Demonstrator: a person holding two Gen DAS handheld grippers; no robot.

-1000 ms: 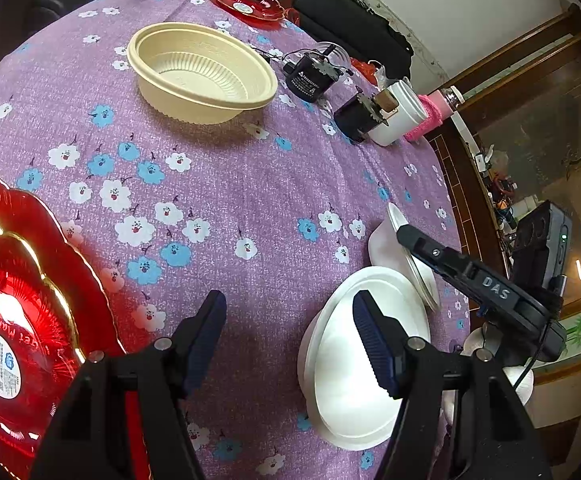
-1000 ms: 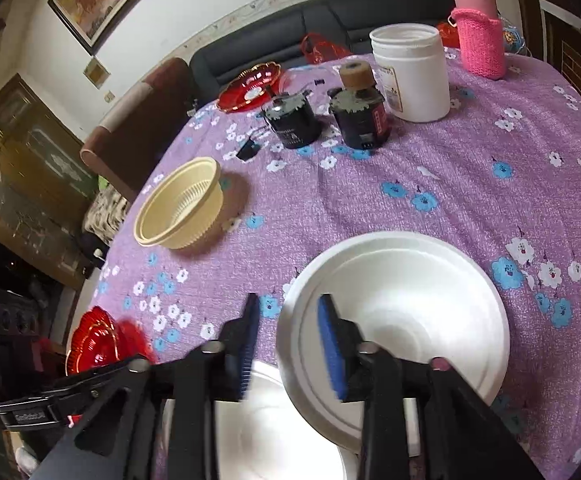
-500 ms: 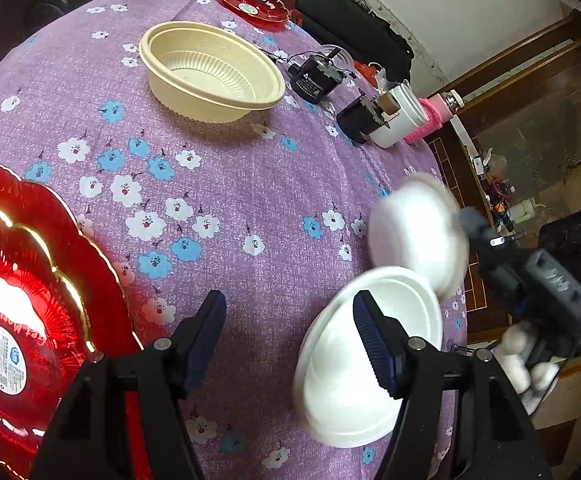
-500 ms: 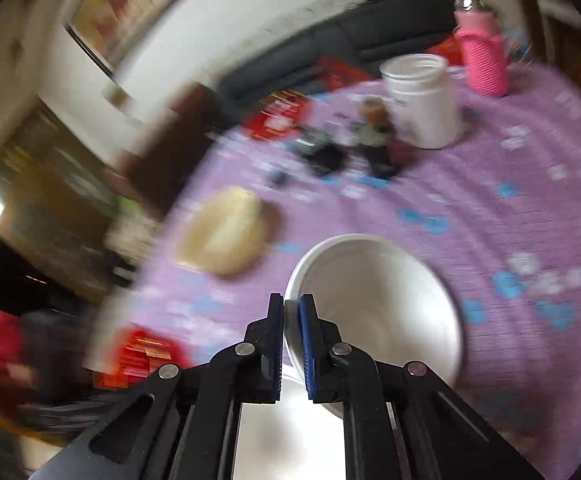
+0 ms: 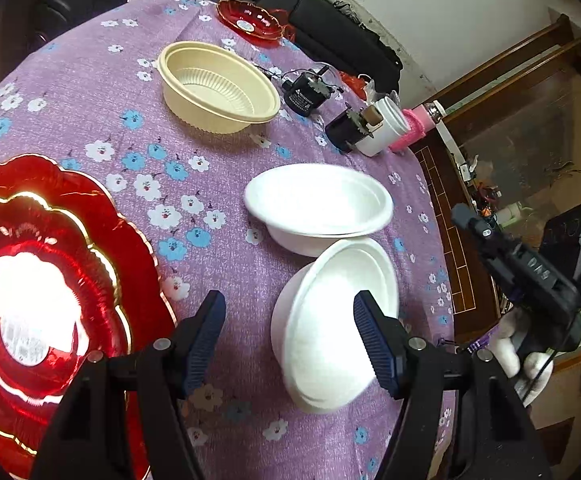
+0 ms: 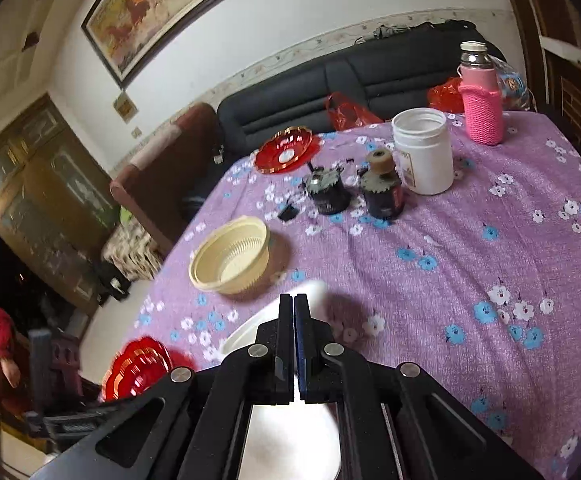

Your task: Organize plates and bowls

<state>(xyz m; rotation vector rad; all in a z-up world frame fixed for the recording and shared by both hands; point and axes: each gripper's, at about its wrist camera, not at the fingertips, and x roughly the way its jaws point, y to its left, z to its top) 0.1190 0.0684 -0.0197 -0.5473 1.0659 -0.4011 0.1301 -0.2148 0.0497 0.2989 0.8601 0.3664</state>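
Two white bowls are on the purple flowered cloth. One white bowl (image 5: 318,204) is upright and a little blurred, just beyond the other white bowl (image 5: 330,328), which tilts toward me behind my left gripper's right finger. My left gripper (image 5: 290,340) is open over the cloth and touches nothing. My right gripper (image 5: 460,216) hangs to the right, its tip apart from the upright bowl's rim. In the right wrist view the right gripper (image 6: 293,300) is shut, pads together, with the upright bowl (image 6: 250,328) beyond and below its tips. A big red scalloped plate (image 5: 50,300) lies at the left.
A cream ribbed bowl (image 5: 218,88) and a small red plate (image 5: 250,20) sit farther back. Two black motors (image 6: 326,192), a white jar (image 6: 422,156) and a pink-sleeved bottle (image 6: 482,108) stand near the far edge. The table's right edge (image 5: 434,240) drops to a tiled floor. A black sofa is behind.
The right gripper closed on the white bowl's rim and lifted it. Now the gripper is higher and the bowl sits free, further left beside the other bowl. The left gripper shifted slightly.
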